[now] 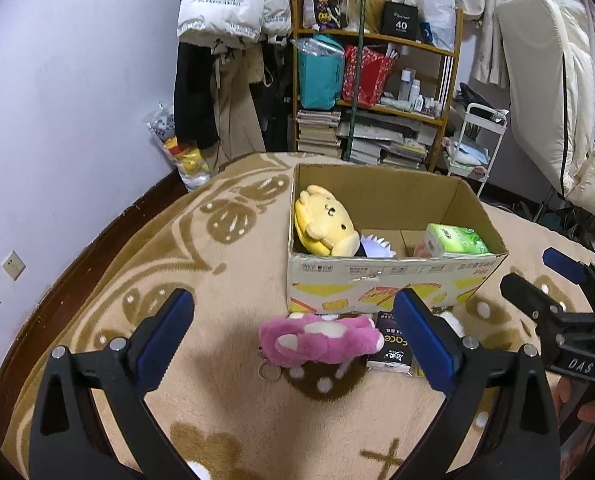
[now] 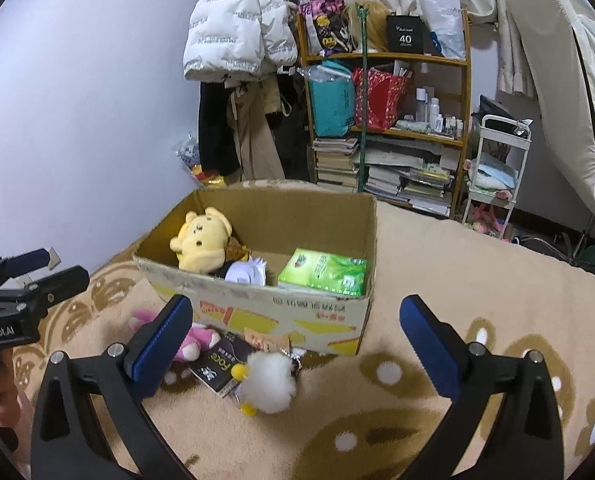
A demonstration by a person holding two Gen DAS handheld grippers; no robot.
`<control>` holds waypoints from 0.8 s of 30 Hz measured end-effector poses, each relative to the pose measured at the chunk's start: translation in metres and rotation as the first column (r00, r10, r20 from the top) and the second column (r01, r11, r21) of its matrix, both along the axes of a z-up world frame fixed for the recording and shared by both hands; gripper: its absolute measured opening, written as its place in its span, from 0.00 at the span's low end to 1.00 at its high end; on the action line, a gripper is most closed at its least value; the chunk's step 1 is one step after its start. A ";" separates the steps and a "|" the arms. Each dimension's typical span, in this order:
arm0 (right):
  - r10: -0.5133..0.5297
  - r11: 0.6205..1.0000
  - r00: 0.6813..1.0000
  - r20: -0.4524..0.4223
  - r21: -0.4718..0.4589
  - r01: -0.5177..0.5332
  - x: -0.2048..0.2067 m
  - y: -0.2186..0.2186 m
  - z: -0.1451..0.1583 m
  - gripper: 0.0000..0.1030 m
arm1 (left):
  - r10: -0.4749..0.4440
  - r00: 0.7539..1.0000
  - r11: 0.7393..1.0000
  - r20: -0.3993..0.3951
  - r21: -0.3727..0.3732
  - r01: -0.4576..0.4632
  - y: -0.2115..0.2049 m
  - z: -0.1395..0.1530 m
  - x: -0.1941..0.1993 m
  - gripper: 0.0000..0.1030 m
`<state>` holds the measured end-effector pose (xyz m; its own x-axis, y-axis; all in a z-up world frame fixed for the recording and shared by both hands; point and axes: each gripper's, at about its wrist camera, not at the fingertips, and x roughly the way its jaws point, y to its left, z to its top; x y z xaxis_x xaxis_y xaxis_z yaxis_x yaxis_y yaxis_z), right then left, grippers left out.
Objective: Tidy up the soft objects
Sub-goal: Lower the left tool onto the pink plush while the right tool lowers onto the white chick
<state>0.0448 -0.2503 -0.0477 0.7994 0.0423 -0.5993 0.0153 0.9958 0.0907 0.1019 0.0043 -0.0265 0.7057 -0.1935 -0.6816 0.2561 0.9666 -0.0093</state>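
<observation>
Three soft things lie inside the open brown cardboard box [image 1: 393, 284] that stands on the beige blanket with brown flower pattern [image 1: 233, 408]. At the left end of the box a yellow plush dog [image 1: 323, 222] leans against the wall. Next to it, toward the middle, there is a white and dark plush piece [image 2: 246, 273], partly hidden. At the right end of the box lies a green soft pack of tissues [image 2: 323, 272].

In front of the box, on the blanket, more things wait. A pink furry plush toy with a metal key ring [image 1: 319, 340] lies just before the front wall of the box, near its left half. Beside it, on its right, lies a black flat packet with light letters [image 1: 391, 354]. A white fluffy plush with yellow feet [image 2: 267, 380] lies a little more to the right, touching the black packet.

The left claw [image 1: 293, 332] is wide open and grips nothing; the pink plush toy lies between its two blue pads, without touching them. The right claw [image 2: 295, 338] also stands wide open and empty. The white fluffy plush is between its fingers, nearer to the left one, and the front wall of the box is just behind.
</observation>
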 end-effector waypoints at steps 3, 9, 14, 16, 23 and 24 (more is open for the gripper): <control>0.002 1.000 1.000 -0.017 -0.020 -0.002 0.003 0.004 -0.007 1.00 | 0.008 1.000 1.000 -0.027 0.004 -0.008 -0.001 -0.008 0.008 0.96; -0.005 1.000 0.999 -0.050 -0.031 0.003 0.010 0.004 -0.020 1.00 | 0.024 0.995 1.000 -0.092 -0.001 -0.024 -0.003 -0.025 0.028 0.96; -0.017 0.999 0.995 -0.096 -0.031 0.014 0.020 0.000 -0.035 1.00 | 0.013 0.991 1.000 -0.135 0.022 -0.010 -0.012 -0.038 0.040 0.96; -0.022 1.000 0.993 -0.112 -0.024 0.019 0.025 -0.002 -0.040 1.00 | 0.008 0.988 1.000 -0.155 0.017 -0.006 -0.013 -0.043 0.044 0.96; -0.030 0.999 0.988 -0.148 -0.021 0.027 0.036 -0.002 -0.055 1.00 | 0.025 0.975 0.999 -0.220 0.032 -0.018 -0.017 -0.063 0.059 0.96; -0.029 0.999 0.988 -0.153 -0.022 0.026 0.037 -0.002 -0.057 1.00 | 0.029 0.973 0.999 -0.230 0.033 -0.021 -0.016 -0.067 0.061 0.96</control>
